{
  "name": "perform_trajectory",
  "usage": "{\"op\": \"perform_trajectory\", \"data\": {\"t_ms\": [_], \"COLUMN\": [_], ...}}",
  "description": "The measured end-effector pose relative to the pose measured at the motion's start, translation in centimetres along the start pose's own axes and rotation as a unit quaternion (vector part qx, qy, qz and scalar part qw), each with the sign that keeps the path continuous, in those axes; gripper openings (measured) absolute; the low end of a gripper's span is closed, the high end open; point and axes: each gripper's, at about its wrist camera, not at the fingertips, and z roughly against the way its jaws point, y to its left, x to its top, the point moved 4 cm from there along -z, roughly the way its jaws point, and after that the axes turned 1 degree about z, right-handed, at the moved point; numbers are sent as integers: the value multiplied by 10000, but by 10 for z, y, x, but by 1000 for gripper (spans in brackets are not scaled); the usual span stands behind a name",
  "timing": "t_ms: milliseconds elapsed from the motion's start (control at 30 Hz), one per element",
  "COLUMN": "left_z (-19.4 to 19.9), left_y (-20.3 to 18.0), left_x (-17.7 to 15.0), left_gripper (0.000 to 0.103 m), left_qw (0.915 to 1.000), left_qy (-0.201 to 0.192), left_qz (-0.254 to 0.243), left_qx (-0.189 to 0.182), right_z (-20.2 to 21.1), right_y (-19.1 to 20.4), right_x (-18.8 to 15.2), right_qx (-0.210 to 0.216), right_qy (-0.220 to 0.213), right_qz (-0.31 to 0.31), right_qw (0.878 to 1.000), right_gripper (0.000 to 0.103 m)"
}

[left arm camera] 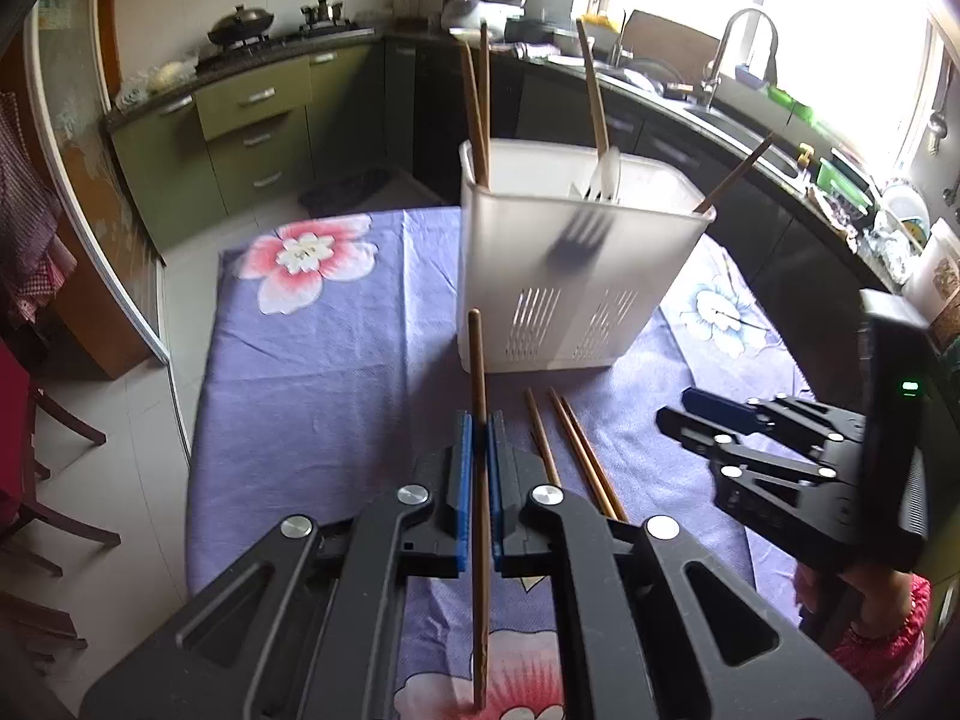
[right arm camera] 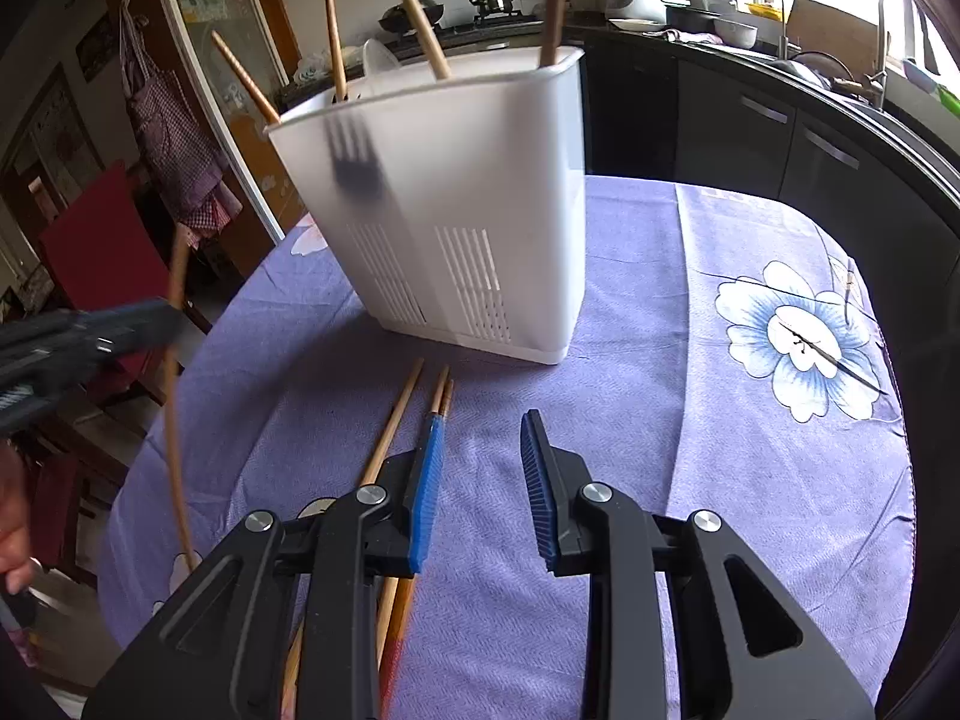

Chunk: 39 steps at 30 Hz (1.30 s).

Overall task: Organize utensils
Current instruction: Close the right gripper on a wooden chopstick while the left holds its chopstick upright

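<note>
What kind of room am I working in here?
A home kitchen, most likely: a gas stove with a wok, a sink tap, and cabinets line the walls around the cloth-covered table.

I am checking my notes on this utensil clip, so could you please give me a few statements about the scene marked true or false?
1. The left gripper is shut on a chopstick. True.
2. The right gripper holds a chopstick. False: it is open, with nothing between its pads.
3. Three chopsticks lie on the cloth before the holder. True.
4. The holder is empty. False: it holds chopsticks and a fork.
5. The holder lies on its side. False: it stands upright.
</note>
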Motion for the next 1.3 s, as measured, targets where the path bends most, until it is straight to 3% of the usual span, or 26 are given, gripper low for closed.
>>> {"op": "perform_trajectory", "data": {"t_ms": [300,1300], "left_z": [56,75], "left_y": [5,8], "left_x": [-11,-20], "left_gripper": [5,5], "left_qw": [9982,9969], "left_qy": [-592,-717], "left_qz": [-93,-261], "left_qx": [-92,-199], "right_z": [-41,-90], "right_y": [5,47], "right_x": [4,7], "right_qx": [-182,-715], "right_qy": [441,875], "right_qz": [-29,339], "right_qw": [9989,9930], "right_gripper": [27,28]}}
